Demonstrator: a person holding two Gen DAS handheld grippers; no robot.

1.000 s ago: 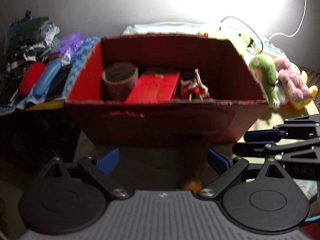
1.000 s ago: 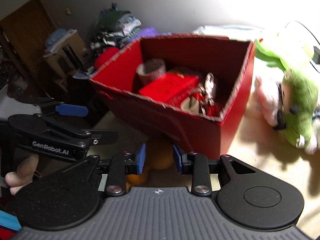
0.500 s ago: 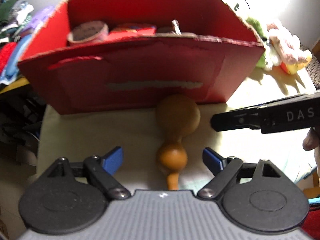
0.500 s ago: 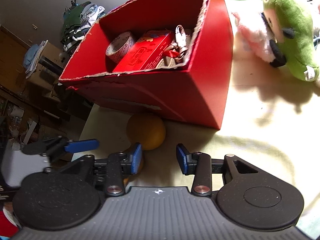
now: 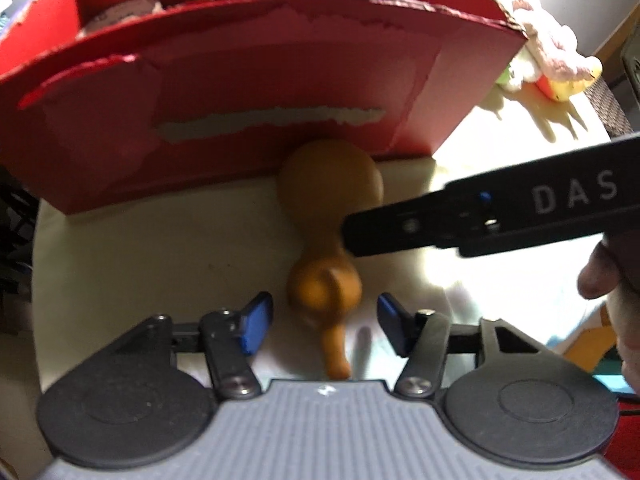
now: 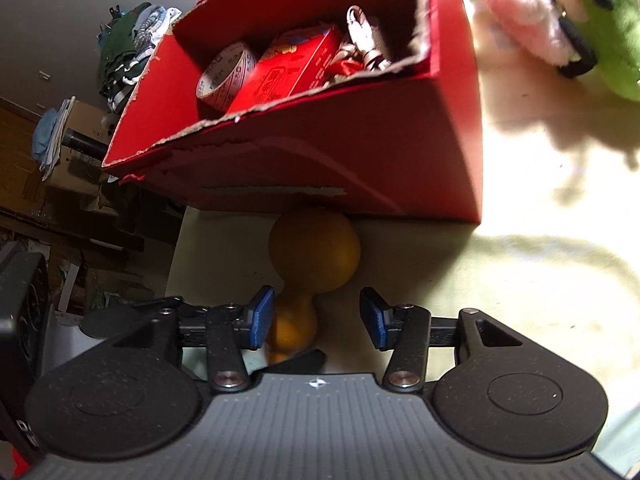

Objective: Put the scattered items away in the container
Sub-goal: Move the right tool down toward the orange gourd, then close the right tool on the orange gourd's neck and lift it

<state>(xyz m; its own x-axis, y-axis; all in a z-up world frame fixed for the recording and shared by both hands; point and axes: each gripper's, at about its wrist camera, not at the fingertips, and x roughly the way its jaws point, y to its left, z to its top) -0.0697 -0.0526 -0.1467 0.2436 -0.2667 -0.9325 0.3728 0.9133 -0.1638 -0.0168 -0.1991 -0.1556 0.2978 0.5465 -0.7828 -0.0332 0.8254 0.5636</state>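
Since the frame half a second earlier, both grippers had moved closer to the gourd, and the right gripper's fingers had spread wider. The right gripper's body had also advanced across the left view to overlap the gourd's waist.

The left gripper stood open, its pads flanking the gourd's small lobe without contact. The right gripper stood open around the waist, the left pad close to or touching it; contact could not be confirmed.

The gourd lay on the table, its large lobe at 12 o'clock against the box's front wall.

Progress: a tape roll, a red carton and metal clips were already in the box. The gourd was not yet gripped. Plush toys lay at 2 o'clock outside the box; whether they belong to the task could not be determined.

Legible writing: "DAS" on the right gripper's side. The tape and carton print was unreadable.
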